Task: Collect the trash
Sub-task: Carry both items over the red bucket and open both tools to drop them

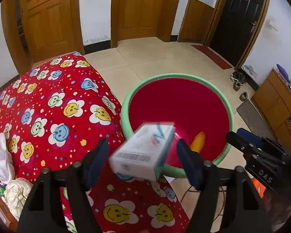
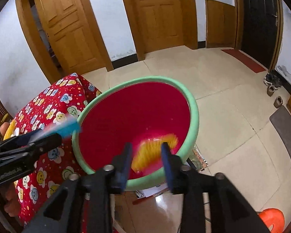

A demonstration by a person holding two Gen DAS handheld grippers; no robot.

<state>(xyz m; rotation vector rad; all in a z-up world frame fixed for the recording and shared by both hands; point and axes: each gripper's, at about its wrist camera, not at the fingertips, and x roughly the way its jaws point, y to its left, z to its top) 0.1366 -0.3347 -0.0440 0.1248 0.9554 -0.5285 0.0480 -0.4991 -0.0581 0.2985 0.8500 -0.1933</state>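
Off to the left of the left gripper's [image 1: 142, 155] fingers, crumpled white paper [image 1: 17, 194] is lying on a table draped in a red cotton cloth [image 1: 54, 104] printed with smiley-faced flowers. Between those fingers, a white rectangular carton [image 1: 143, 151] with a barcode is showing blurred; the padded blue fingers [image 1: 96, 161] are standing wide apart and clear of its sides, gripping nothing. Just beyond the fingertips, a round red basin with a smooth, thick green rim [image 1: 176, 75] is sitting beside the table. Further right, the right gripper [image 2: 146, 156] is hanging over that basin [image 2: 194, 116], its fingers also spread and not clamping anything; a blurred ridged yellow object [image 2: 151, 153] is lying between them, against the basin's glossy red inside.
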